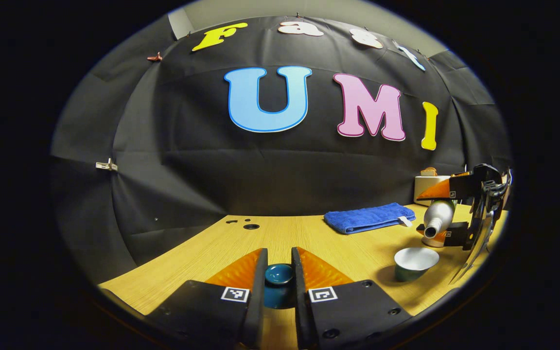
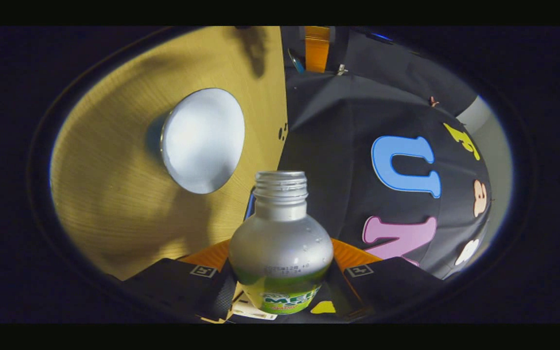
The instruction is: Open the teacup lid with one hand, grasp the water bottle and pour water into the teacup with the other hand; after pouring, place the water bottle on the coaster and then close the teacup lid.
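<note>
My left gripper is shut on the dark teal teacup lid, held low over the table's near edge. The open teacup, white inside, stands at the right on the table. In the left gripper view my right gripper hangs just above and behind the cup. It is shut on a silvery water bottle that tilts with its uncapped mouth toward the cup. In the right gripper view the bottle sits between my right gripper's fingers, its open neck near the teacup. No water stream shows.
A folded blue towel lies at the back of the wooden table. A white container stands at the back right behind the right gripper. Small holes mark the tabletop at the back left.
</note>
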Demonstrator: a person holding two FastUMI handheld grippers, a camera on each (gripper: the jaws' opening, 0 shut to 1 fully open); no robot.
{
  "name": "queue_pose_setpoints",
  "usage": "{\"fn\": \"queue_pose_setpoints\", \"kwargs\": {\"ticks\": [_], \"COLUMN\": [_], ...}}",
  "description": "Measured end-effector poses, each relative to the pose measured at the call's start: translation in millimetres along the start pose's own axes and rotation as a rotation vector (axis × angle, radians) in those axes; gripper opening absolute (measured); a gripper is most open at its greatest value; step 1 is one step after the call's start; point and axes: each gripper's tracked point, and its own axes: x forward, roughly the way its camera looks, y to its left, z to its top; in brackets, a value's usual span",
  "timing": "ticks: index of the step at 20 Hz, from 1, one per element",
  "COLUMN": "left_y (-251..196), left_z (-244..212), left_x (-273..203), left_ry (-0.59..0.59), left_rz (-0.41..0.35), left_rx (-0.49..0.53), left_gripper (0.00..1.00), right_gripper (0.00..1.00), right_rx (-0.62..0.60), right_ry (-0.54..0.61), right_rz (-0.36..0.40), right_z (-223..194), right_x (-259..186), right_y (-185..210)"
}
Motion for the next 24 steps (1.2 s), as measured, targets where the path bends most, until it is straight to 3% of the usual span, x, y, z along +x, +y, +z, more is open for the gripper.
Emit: {"fn": "queue_pose_setpoints", "kwargs": {"ticks": [8,24], "left_y": [-1.9,-2.2], "left_z": [0.1,0.5], "left_x": [0.0,0.5], "left_ry": [0.001,0.002], "left_rz": [-0.012,-0.013], "left_rx": [0.000,0.000], "left_gripper": [0.30,0.30], "right_gripper": [0.81,0.80], "right_rx": [-0.115,-0.229], "right_ry": [-0.018,-0.048], "right_rz": [0.000,-0.016], "right_z": [2.3,10.9], "right_x": [6.0,10.8], "right_y": [-5.2,-19.8]}}
